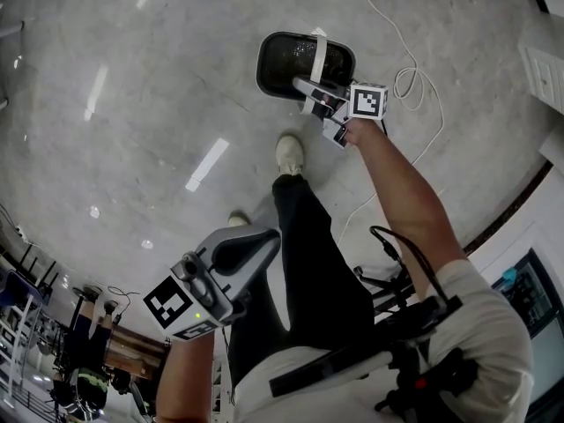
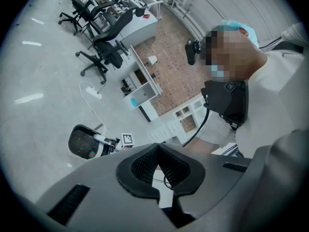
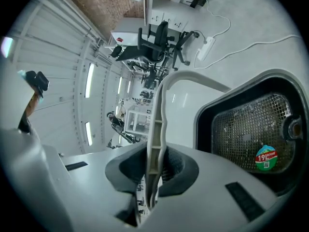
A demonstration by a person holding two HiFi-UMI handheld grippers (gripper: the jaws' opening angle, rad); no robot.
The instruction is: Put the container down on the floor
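Note:
A black container (image 1: 280, 55) with a mesh inside and a white bail handle (image 1: 315, 44) is low over the grey floor, just ahead of the person's feet. I cannot tell whether its base touches the floor. My right gripper (image 1: 319, 95) is shut on the handle (image 3: 157, 124), whose thin strip runs upright between the pads. The container (image 3: 251, 124) lies to the right below, with a round sticker (image 3: 266, 157) on its mesh. My left gripper (image 1: 251, 241) is held back beside the person's leg, shut and empty. In the left gripper view the left gripper (image 2: 159, 170) looks toward the distant container (image 2: 82, 141).
A white cable (image 1: 414, 77) loops over the floor right of the container, and a power strip (image 3: 205, 47) lies beyond it. The person's shoe (image 1: 289, 154) stands close behind the container. Office chairs (image 2: 108, 47) and white cabinets (image 2: 145, 91) stand farther off.

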